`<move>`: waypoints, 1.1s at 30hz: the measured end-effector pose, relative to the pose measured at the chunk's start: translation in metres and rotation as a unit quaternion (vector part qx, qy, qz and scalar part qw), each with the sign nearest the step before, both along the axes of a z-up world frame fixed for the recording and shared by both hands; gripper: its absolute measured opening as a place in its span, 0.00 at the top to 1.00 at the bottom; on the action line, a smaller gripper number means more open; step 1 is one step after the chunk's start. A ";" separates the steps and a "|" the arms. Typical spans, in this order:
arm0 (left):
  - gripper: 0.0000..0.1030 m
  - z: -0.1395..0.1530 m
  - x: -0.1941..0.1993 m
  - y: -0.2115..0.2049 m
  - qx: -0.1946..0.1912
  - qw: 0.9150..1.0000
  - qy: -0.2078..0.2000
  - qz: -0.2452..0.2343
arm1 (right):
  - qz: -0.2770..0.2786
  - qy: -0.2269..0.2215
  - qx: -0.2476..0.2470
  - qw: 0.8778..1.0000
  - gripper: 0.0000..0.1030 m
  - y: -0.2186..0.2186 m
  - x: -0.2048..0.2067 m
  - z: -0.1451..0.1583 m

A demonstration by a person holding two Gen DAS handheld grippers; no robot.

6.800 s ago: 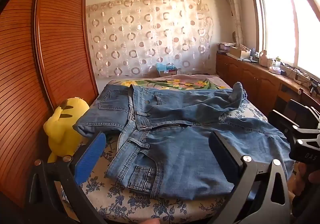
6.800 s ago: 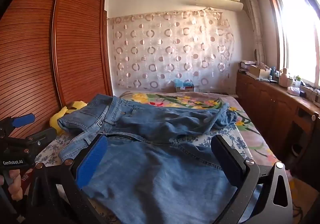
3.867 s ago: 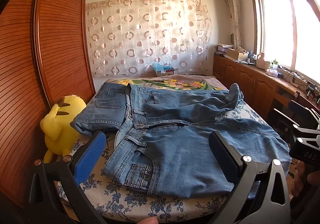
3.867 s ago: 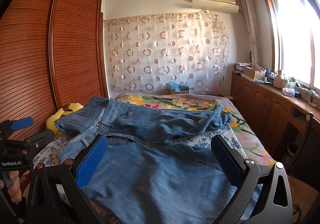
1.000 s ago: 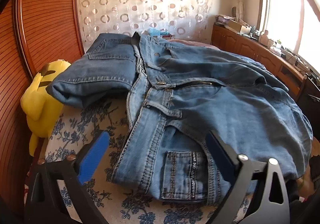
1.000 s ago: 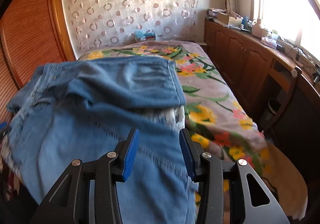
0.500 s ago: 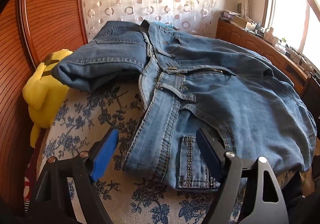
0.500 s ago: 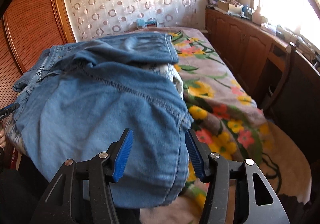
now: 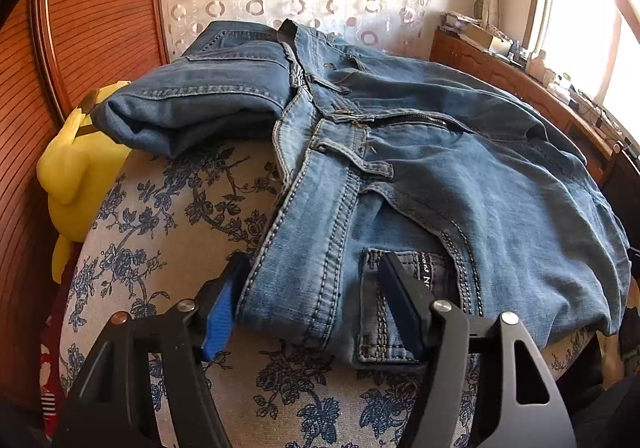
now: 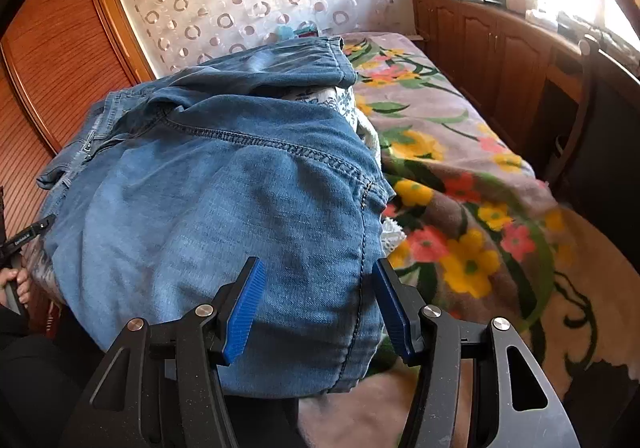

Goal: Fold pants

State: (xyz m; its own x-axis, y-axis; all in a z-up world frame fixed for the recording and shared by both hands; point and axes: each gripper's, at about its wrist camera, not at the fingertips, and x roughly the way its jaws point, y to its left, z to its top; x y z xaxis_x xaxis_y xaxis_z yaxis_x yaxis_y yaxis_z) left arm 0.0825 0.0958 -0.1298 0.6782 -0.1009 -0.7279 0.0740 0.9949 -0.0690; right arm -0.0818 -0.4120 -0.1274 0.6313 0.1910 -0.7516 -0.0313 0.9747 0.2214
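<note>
Left gripper (image 9: 310, 298), jaws closing, straddles the jeans (image 9: 420, 176) waistband; whether the pads press is unclear.

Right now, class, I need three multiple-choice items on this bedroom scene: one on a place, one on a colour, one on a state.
1. Where is the yellow plush toy?
A. on the jeans
B. beside the bed, by the wooden wardrobe
C. on the windowsill

2. What colour are the left gripper pads?
A. red
B. green
C. blue

3. How do the jeans lie?
A. spread across the bed
B. hung up
C. rolled tight

Answers: B, it sits at the bed's edge against the wardrobe; C, the left finger's pad is blue; A, the denim lies flat over the floral sheet.
</note>
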 end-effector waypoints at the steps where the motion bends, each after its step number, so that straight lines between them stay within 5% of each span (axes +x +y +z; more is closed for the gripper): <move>1: 0.36 -0.001 0.000 0.001 -0.002 1.000 0.001 0.001 | 0.001 0.002 0.003 1.000 0.44 -0.003 0.000 0.001; 7: 0.42 0.000 -0.002 0.007 -0.009 1.000 0.000 0.005 | 0.014 0.001 -0.015 1.000 0.59 0.000 0.007 0.009; 11: 0.52 0.000 -0.002 0.010 -0.014 1.000 -0.002 0.008 | -0.005 -0.005 -0.058 0.998 0.96 0.009 0.017 0.011; 21: 0.76 0.016 -0.016 0.006 -0.027 0.999 -0.025 -0.007 | 0.004 -0.070 -0.064 0.995 0.99 0.024 0.011 0.040; 33: 0.83 0.069 -0.050 0.009 -0.049 0.995 -0.080 -0.019 | -0.001 -0.160 -0.076 0.984 0.99 0.028 -0.002 0.087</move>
State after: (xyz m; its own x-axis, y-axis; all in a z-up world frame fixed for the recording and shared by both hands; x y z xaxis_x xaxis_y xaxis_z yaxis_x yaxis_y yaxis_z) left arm 0.0326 0.1051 -0.0604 0.7796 -0.1934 -0.5956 0.1288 0.9803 -0.1497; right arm -0.0833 -0.3836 -0.0408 0.8412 0.0898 -0.5332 -0.0734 0.9959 0.0520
